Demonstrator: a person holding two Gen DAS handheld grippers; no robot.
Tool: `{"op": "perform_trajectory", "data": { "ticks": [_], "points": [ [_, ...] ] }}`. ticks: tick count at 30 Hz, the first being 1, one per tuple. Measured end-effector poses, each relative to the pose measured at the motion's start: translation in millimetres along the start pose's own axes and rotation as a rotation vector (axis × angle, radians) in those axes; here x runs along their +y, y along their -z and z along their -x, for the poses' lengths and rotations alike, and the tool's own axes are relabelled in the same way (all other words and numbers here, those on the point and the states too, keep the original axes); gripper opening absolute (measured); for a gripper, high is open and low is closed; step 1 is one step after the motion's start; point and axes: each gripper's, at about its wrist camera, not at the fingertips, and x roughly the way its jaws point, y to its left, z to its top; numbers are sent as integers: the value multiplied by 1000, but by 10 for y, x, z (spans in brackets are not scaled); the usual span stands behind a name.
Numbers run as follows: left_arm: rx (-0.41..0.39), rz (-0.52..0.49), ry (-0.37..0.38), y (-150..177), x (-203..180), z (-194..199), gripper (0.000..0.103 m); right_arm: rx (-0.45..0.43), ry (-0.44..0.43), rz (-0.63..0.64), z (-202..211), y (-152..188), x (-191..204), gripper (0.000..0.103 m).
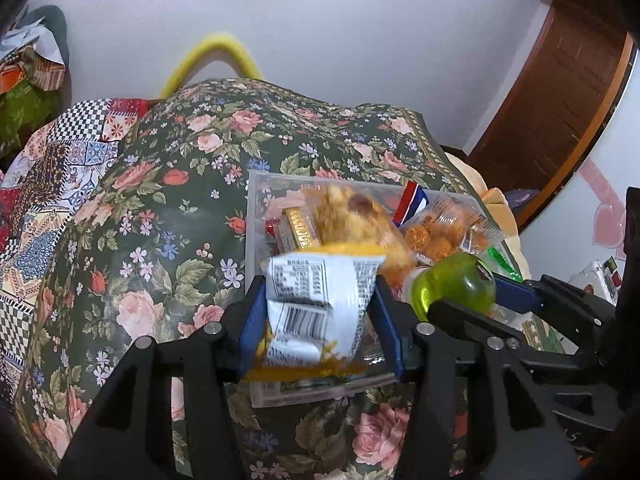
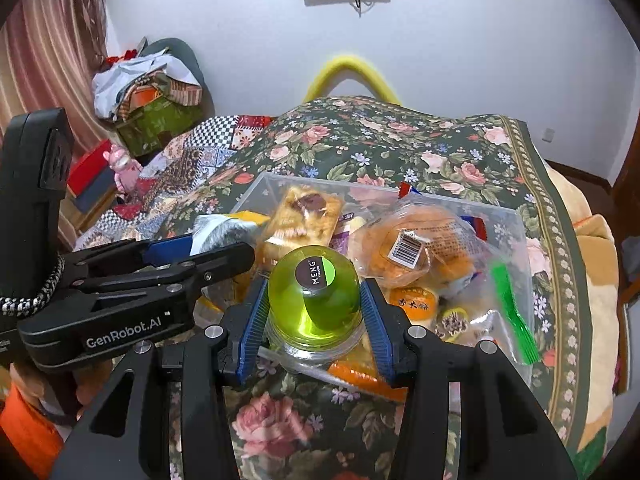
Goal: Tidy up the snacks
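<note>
A clear plastic bin (image 1: pixel 256 208) (image 2: pixel 516 232) holds several wrapped snacks on a floral bedspread. My left gripper (image 1: pixel 320 300) is shut on a white and yellow snack packet (image 1: pixel 320 296) with a barcode, over the bin's near left part; it also shows in the right wrist view (image 2: pixel 200 256). My right gripper (image 2: pixel 314 300) is shut on a green jelly cup (image 2: pixel 314 304) with a dark round label, over the bin's near edge; the cup shows in the left wrist view (image 1: pixel 456 284). A pastry (image 2: pixel 304 212) and a bag of buns (image 2: pixel 416 248) lie inside.
The floral bedspread (image 1: pixel 160 220) (image 2: pixel 440 148) covers the bed, with a patchwork quilt (image 1: pixel 52 168) at left. A yellow curved object (image 2: pixel 352 68) rests against the white wall. Clutter (image 2: pixel 148 100) piles at far left. A wooden door (image 1: pixel 560 100) stands at right.
</note>
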Motion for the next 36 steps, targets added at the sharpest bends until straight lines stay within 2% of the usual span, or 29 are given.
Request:
{"op": "perform_trajectory", "data": {
  "ticks": [6, 12, 16, 21, 25, 28, 30, 32, 36],
  "points": [
    [-2, -21, -2, 44, -28, 67, 54, -23, -1, 0, 116, -26, -8, 45],
    [-61, -48, -7, 58, -156, 476, 54, -80, 6, 4, 476, -27, -3, 45],
    [-137, -67, 0, 80, -310, 961, 54, -133, 10, -6, 859, 10, 0, 45],
    [-260, -111, 0, 186, -591, 1683, 54, -230, 17, -21, 1529, 112, 37, 45],
    [-358, -150, -2, 370, -852, 2265, 54, -320, 37, -24, 2088, 236, 89, 45],
    [-424, -166, -11, 515, -1006, 2602, 58, -377, 44, -12, 2414, 351, 175, 45],
    [-469, -176, -25, 615, -1105, 2790, 63, -416, 61, -1, 2582, 427, 237, 51],
    [-500, -180, -34, 693, -1163, 2913, 70, -455, 76, 4, 2733, 503, 294, 65],
    [-543, -193, -55, 841, -1265, 3073, 80, -490, 90, 4, 2852, 590, 361, 83]
  ]
}}
